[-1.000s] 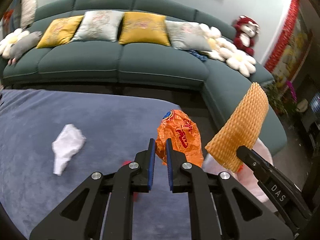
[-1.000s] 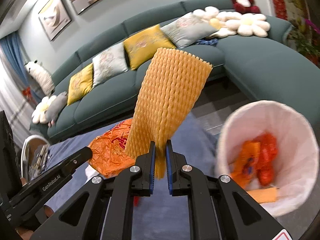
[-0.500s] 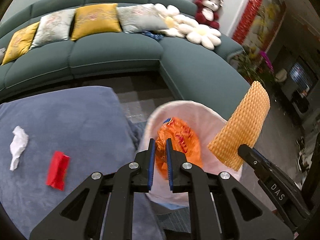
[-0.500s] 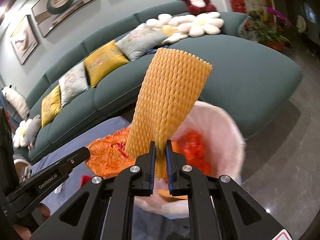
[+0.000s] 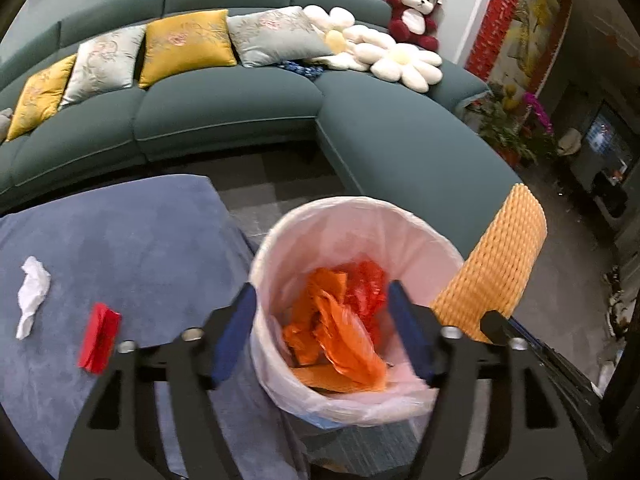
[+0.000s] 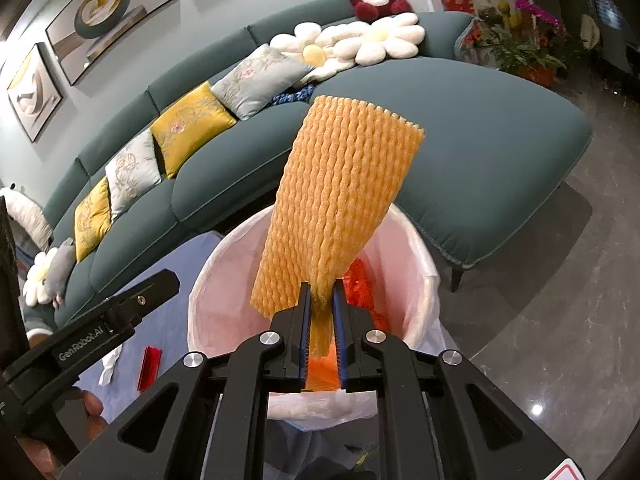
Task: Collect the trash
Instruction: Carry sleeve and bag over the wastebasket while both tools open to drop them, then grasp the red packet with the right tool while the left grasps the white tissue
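A white-lined trash bin [image 5: 280, 240] stands beside the blue table and holds orange and red wrappers, with the orange wrapper [image 5: 344, 340] on top. My left gripper [image 5: 320, 332] is open and empty above the bin. My right gripper [image 6: 320, 320] is shut on a yellow foam net sleeve [image 6: 340, 192], held upright over the bin [image 6: 208, 280]. The sleeve also shows in the left wrist view [image 5: 500, 264]. A white crumpled tissue [image 5: 32, 292] and a red wrapper [image 5: 98, 336] lie on the blue table.
The blue cloth-covered table [image 5: 120, 232] is left of the bin. A teal sectional sofa [image 5: 240, 112] with cushions and plush toys curves behind. Grey floor [image 6: 560, 300] lies to the right, with potted plants [image 6: 520, 48] at the far right.
My left gripper has opened and the orange wrapper has dropped into the bin. Both grippers have moved right, from over the table to over the bin. The right still holds the foam sleeve.
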`<action>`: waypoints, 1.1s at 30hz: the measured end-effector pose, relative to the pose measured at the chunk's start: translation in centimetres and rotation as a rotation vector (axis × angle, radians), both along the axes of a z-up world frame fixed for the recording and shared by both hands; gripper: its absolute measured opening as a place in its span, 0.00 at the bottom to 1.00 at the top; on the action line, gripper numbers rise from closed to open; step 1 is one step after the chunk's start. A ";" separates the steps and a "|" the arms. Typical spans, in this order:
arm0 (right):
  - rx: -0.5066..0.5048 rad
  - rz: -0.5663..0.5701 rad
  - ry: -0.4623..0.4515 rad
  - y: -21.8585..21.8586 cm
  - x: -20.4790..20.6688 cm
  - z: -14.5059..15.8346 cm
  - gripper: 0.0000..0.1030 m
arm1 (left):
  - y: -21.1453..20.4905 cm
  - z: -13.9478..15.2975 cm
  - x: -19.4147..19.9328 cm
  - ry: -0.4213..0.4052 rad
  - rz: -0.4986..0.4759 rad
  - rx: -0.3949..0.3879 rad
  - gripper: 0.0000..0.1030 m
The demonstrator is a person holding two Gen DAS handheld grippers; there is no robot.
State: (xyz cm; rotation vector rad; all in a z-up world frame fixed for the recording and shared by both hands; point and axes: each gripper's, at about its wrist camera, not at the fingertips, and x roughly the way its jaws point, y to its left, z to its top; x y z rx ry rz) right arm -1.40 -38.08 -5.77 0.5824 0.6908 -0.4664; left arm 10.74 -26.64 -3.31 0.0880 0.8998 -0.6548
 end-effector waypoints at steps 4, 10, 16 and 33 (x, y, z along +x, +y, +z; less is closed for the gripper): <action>0.007 0.018 0.000 0.3 0.8 -0.3 0.24 | 0.9 -0.3 0.1 -0.002 0.024 0.017 0.73; 0.001 0.023 -0.019 1.1 1.1 0.2 0.38 | 2.7 -0.6 -0.1 -0.019 0.051 0.037 0.79; -0.009 0.053 -0.023 2.5 1.7 0.9 0.38 | 4.6 -0.5 0.1 -0.019 0.080 0.036 0.79; -0.038 0.275 0.015 14.5 8.4 1.2 0.38 | 16.7 -1.3 3.6 -0.034 0.266 0.082 0.83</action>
